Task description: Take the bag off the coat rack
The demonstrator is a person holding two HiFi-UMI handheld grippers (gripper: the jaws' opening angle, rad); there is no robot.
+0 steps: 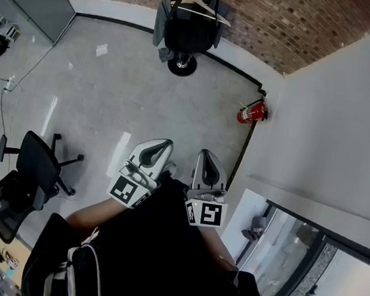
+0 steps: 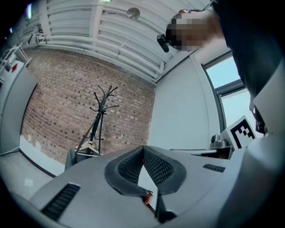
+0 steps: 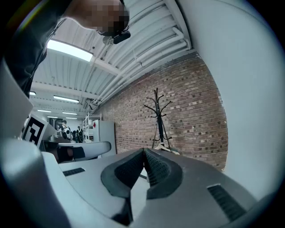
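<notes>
Against the brick wall (image 1: 299, 25) stands the coat rack (image 1: 182, 64), the black bag (image 1: 188, 35) hanging on it, well apart from the red fire extinguisher (image 1: 251, 112) and the left claw (image 1: 161, 150) and right claw (image 1: 208, 167), both pressed together, empty.

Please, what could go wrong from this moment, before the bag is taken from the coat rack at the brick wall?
1. The black bag shares the black metal coat rack with a light-coloured hanger and a grey garment; pulling it may drag those off or tip the rack.
2. The left gripper and right gripper are both shut and empty; unless opened first, they would likely only push the bag.
</notes>
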